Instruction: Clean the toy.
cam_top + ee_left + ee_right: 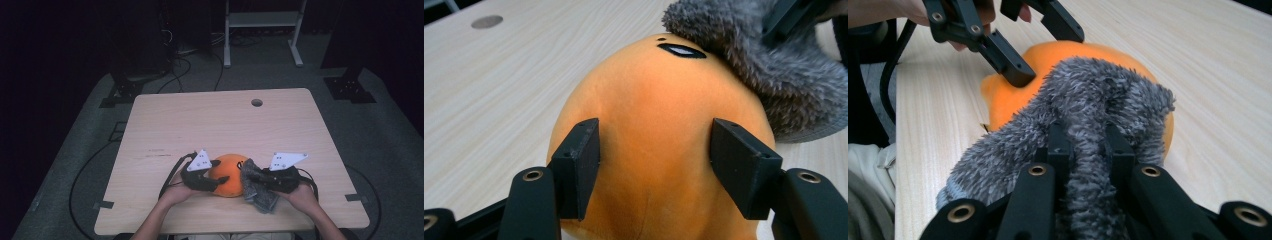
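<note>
An orange egg-shaped plush toy (229,170) lies near the table's front edge, between both hands. My left gripper (220,176) is shut on it, and in the left gripper view its black pads (579,165) press into the toy's (654,100) sides. A grey fuzzy sock (259,194) is draped against the toy's right side. My right gripper (251,176) is shut on that sock; in the right gripper view its jaws (1088,145) pinch a fold of the sock (1088,95), with the toy (1003,100) and the left gripper (1043,50) beyond.
The light wooden table (210,120) has a round cable hole (257,102) near its far edge. A white metal frame (262,30) and black stands are on the carpet behind. Cables trail off the table's front left.
</note>
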`<action>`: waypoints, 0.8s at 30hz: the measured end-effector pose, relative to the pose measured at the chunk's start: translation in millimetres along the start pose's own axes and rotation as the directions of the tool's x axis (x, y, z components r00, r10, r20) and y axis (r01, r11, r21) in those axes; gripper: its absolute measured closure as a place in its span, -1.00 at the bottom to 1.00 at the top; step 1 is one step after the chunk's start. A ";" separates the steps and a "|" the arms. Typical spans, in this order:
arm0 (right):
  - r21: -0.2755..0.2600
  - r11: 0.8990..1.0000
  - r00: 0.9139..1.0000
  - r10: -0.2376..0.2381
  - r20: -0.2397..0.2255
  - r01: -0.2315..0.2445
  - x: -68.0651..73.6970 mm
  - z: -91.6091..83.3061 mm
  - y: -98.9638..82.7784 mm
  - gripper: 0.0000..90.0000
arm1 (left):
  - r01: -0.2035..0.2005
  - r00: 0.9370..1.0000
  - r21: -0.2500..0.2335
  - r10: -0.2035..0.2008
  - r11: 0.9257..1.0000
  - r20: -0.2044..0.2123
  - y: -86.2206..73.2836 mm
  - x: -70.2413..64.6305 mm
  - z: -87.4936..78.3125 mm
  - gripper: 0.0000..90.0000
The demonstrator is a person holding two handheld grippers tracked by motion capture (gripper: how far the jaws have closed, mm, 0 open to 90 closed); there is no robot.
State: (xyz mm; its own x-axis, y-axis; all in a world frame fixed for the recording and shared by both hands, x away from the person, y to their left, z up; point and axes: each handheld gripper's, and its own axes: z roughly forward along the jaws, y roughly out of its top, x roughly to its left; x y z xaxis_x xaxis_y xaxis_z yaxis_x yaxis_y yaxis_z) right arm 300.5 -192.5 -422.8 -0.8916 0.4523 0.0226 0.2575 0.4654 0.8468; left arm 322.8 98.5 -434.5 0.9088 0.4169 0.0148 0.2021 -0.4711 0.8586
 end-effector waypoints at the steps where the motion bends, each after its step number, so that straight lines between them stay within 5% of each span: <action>1: 0.009 1.000 1.000 0.003 0.004 -0.003 -1.3 -0.5 -1.8 0.74 | 0.002 1.000 -0.002 -0.002 1.000 -0.002 -0.2 -0.1 0.3 -0.17; 7: 0.072 0.997 0.998 0.002 0.065 -0.006 -9.2 -8.3 -10.0 0.74 | -0.009 1.000 0.012 0.009 1.000 -0.006 1.8 -2.7 0.4 -0.16; 12: -0.053 0.998 0.999 0.047 0.012 -0.046 -12.1 -14.0 9.1 0.75 | -0.065 0.998 0.025 0.065 0.998 0.016 5.8 -10.6 3.0 -0.12; 17: -0.025 0.998 0.998 0.057 -0.003 -0.057 -14.6 -0.5 14.3 0.75 | -0.083 0.996 0.033 0.082 0.996 0.039 7.8 -13.3 2.3 -0.16; 20: 0.008 0.999 0.999 0.050 -0.016 -0.050 -9.8 2.2 8.7 0.75 | -0.002 0.994 -0.019 0.004 1.000 0.112 14.4 -9.5 -3.9 -0.45; 23: 0.012 0.999 0.999 0.032 -0.019 -0.032 -5.3 0.1 5.4 0.75 | 0.027 0.995 -0.032 -0.023 0.999 0.093 18.9 -8.4 -6.4 -0.59; 24: 0.018 1.000 0.999 0.018 -0.037 -0.017 -0.6 -1.9 1.2 0.75 | 0.044 0.998 -0.013 -0.043 0.999 0.053 20.9 -6.1 -6.8 -0.69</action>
State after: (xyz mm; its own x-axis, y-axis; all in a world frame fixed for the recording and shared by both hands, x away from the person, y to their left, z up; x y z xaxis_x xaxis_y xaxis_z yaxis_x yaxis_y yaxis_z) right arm 300.6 -193.6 -420.7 -0.9000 0.4321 0.0576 0.2797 0.4710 0.8366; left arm 319.0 91.4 -413.2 0.9171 0.3955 -0.0493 0.2374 -0.4425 0.8648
